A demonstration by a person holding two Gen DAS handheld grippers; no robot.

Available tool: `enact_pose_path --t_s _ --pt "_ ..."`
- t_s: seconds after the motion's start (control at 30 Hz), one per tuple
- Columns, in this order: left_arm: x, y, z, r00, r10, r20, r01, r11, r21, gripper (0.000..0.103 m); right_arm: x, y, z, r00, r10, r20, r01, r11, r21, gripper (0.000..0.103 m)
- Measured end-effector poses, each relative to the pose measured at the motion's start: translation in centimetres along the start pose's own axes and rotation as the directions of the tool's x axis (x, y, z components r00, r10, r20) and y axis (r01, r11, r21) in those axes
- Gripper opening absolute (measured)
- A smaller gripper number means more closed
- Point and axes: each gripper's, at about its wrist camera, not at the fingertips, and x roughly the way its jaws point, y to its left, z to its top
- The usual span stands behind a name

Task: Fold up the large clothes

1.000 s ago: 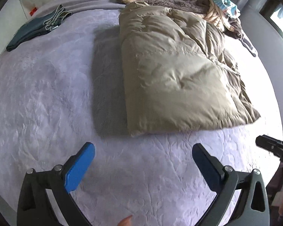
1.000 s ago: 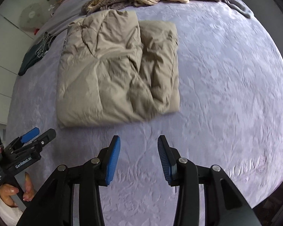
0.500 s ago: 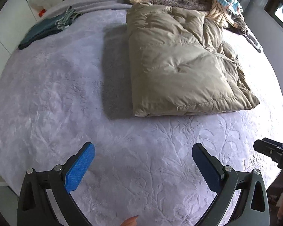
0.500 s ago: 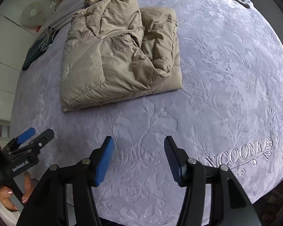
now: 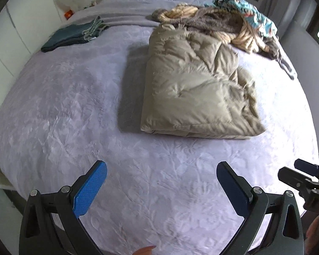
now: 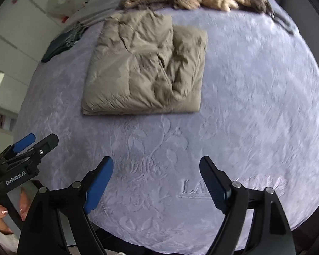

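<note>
On the bed: a lilac bedspread [image 5: 63, 110] is covering it, and the folded jacket [image 5: 193, 93] is lying mid-bed, well apart from both grippers.
Jacket: it is sitting as a thick, puffy beige rectangle, its near edge [image 6: 138, 111] facing the grippers, its far end touching the pile [image 5: 223, 27] of unfolded clothes.
Left gripper [image 5: 161, 182]: it is hovering over bare bedspread, fingers spread wide, nothing between them.
Right gripper [image 6: 156, 180]: its jaws are opening, nothing between them, only bedspread below.
Handling: the jacket is looking light, soft and springy; its smooth shell is likely slipping under a shallow pinch, and the padding is probably puffing the fold back open.
Hold: pinching deep into the layered near corners is looking safest, one gripper per corner.
Elsewhere: a dark folded garment [image 5: 70, 36] is lying at the far left.
</note>
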Motion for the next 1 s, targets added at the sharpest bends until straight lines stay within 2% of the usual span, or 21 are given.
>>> enact_pose_path --t_s 0.03,0.07,0.17,0.27,0.37,0.5,0.63,0.8,1.0 --pt "-0.8 -0.2 0.0 1.0 0.003 0.011 -0.003 1.0 -0.008 0.103 -0.8 0.2 0.2 1.0 -0.002 0.025 0.003 1.0 -0.017 0.097" --pt "-1.5 -0.4 0.0 1.0 0.008 0.02 -0.008 1.0 -0.015 0.103 -1.4 0.3 0.3 0.999 -0.003 0.05 0.004 1.0 -0.022 0.103" --pt "-3.3 -0.6 0.5 0.999 0.016 0.044 -0.015 1.0 -0.02 0.103 -3.4 0.8 0.8 0.989 -0.012 0.15 0.017 0.999 -0.03 0.103" --pt "-5.1 -0.6 1.5 0.995 0.028 0.092 -0.028 1.0 0.0 0.103 -4.8 1.6 1.7 0.983 -0.02 0.184 0.027 0.999 -0.035 0.103" --pt "-6.6 0.1 2.8 0.991 0.011 0.131 -0.012 1.0 0.01 0.103 -5.6 2.2 2.9 0.983 -0.035 0.179 0.038 0.999 -0.009 0.103" --pt "-8.1 1.5 4.7 0.987 -0.003 0.162 -0.003 0.999 0.035 0.103 -7.6 3.5 3.8 0.965 -0.042 0.261 0.036 0.999 0.029 0.103" --pt "-9.0 2.5 5.8 0.983 0.013 0.183 -0.025 0.998 0.064 0.103 -9.2 5.4 4.5 0.937 -0.124 0.325 0.12 0.992 0.034 0.103" --pt "-9.8 2.9 6.5 0.981 0.016 0.196 -0.032 0.996 0.082 0.103 -9.6 6.5 5.3 0.928 -0.155 0.339 0.146 0.988 0.051 0.103" --pt "-9.7 3.0 6.7 0.979 0.038 0.198 -0.052 0.996 0.067 0.103 -9.3 6.7 5.7 0.929 -0.176 0.326 0.167 0.984 0.056 0.103"
